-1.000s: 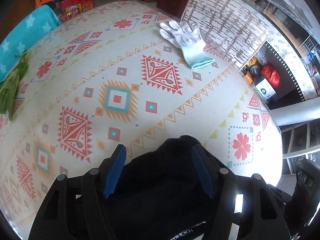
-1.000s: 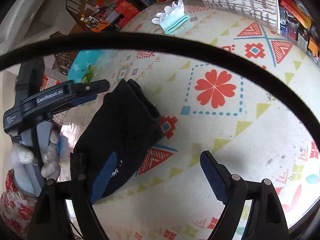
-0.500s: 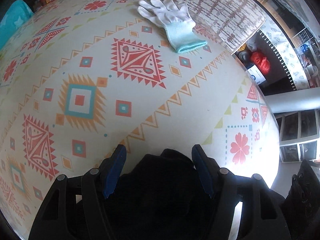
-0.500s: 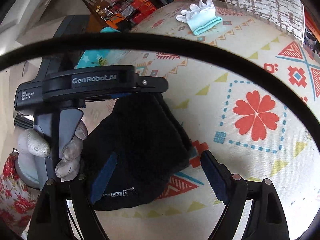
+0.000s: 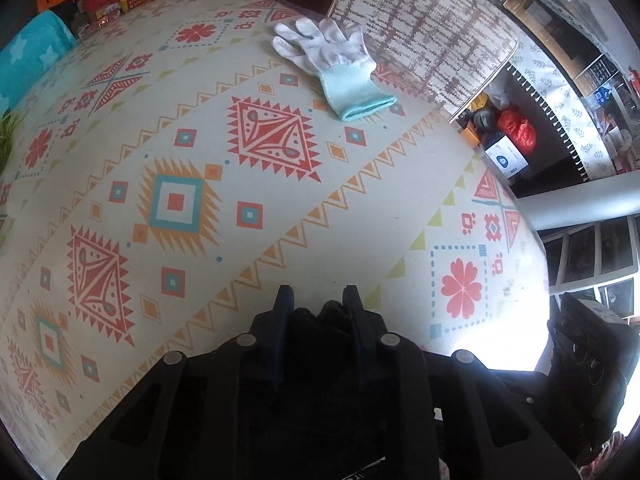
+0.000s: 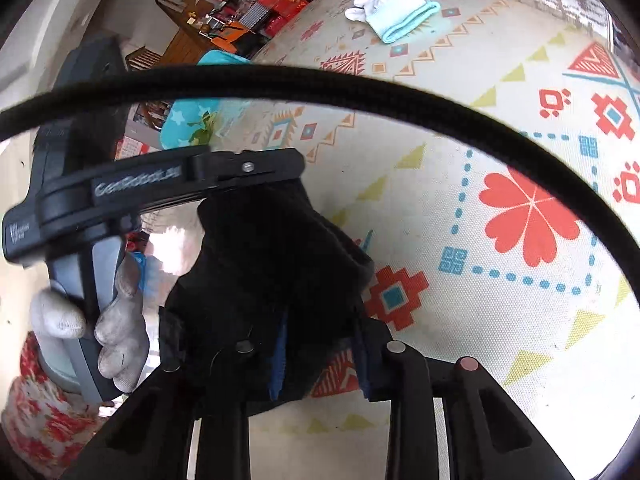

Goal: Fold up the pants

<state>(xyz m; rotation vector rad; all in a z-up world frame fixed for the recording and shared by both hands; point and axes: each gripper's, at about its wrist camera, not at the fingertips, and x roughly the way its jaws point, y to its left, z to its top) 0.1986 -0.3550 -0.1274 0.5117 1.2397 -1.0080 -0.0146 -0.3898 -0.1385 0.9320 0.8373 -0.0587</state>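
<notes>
Above the mat (image 5: 280, 216), both hand-held grippers clamp pants (image 6: 272, 264).

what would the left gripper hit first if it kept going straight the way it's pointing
The left gripper is shut on the black pants. Ahead of it is only bare patterned mat; the white glove lies far ahead, slightly right. Depth is unclear, but probably the mat first.
</notes>
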